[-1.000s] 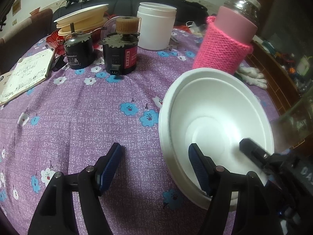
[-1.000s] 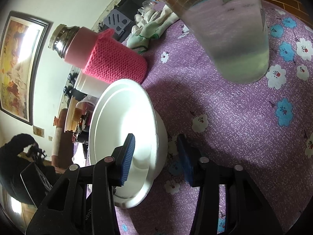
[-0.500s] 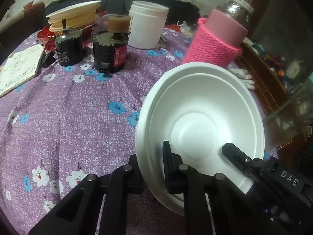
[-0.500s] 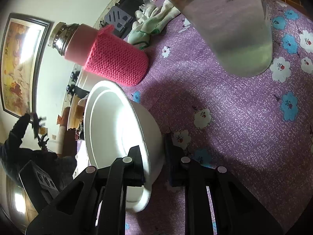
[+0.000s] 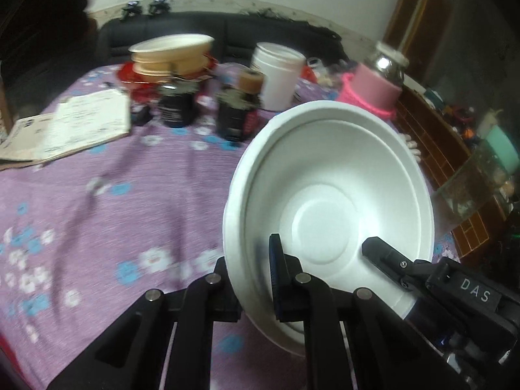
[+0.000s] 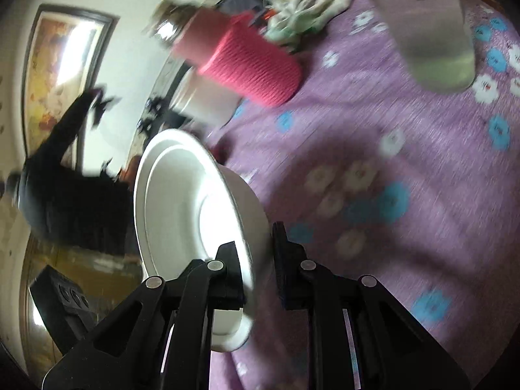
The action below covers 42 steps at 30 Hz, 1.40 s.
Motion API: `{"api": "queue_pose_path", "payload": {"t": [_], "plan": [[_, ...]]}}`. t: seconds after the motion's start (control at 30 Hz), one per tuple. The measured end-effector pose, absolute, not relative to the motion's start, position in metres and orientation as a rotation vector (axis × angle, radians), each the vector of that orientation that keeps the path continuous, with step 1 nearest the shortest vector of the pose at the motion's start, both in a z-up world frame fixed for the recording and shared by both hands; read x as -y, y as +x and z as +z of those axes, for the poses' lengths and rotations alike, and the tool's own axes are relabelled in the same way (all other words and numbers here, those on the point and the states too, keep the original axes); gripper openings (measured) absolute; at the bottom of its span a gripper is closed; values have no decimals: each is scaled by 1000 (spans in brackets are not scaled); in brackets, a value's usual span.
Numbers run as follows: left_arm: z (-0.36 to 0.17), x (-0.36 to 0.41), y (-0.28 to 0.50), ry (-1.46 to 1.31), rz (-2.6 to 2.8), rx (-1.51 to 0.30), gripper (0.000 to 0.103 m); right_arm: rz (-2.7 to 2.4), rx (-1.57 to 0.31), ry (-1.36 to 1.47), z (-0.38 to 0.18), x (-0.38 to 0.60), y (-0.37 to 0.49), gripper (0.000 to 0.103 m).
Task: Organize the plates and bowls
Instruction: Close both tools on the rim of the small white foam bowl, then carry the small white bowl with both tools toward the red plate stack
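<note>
A white foam bowl [image 5: 325, 201] hangs tilted above the purple flowered tablecloth [image 5: 113, 195], held from two sides. My left gripper [image 5: 252, 260] is shut on its near left rim, one pad inside and one outside. My right gripper [image 6: 255, 243] is shut on the opposite rim of the same bowl [image 6: 182, 201]; its inner finger [image 5: 383, 255] shows in the left wrist view. A stack of tan bowls [image 5: 170, 55] on a red plate stands at the table's far side.
Beyond the bowl stand two dark cylinders [image 5: 177, 107] [image 5: 239, 110], a white jar [image 5: 276, 74], a pink knitted flask [image 5: 373, 87] and a paper pad [image 5: 81, 126]. A glass container [image 6: 432, 26] and white gloves [image 6: 308, 9] lie to the right.
Both grippers have gone from open to shut on the bowl's rim. The bowl has risen off the cloth and tilted, moving toward the far side of the table.
</note>
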<state>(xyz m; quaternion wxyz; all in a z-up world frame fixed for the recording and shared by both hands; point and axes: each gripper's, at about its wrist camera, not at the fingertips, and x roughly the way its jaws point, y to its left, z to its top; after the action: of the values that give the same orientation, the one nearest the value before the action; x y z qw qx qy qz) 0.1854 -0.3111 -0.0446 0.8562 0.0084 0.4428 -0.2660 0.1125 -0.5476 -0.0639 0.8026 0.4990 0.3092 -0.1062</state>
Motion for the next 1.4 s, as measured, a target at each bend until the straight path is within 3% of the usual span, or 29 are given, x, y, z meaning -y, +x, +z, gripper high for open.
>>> {"api": "queue_pose_path", "payload": {"t": [0.47,1.4], "plan": [[-30,227,130,-1,-482,-873,11,-111,-685,977,-46,448,70,16],[-2,146,66,-34,-386,-746,12,36,-672,903,-13,370,24,16]]}}
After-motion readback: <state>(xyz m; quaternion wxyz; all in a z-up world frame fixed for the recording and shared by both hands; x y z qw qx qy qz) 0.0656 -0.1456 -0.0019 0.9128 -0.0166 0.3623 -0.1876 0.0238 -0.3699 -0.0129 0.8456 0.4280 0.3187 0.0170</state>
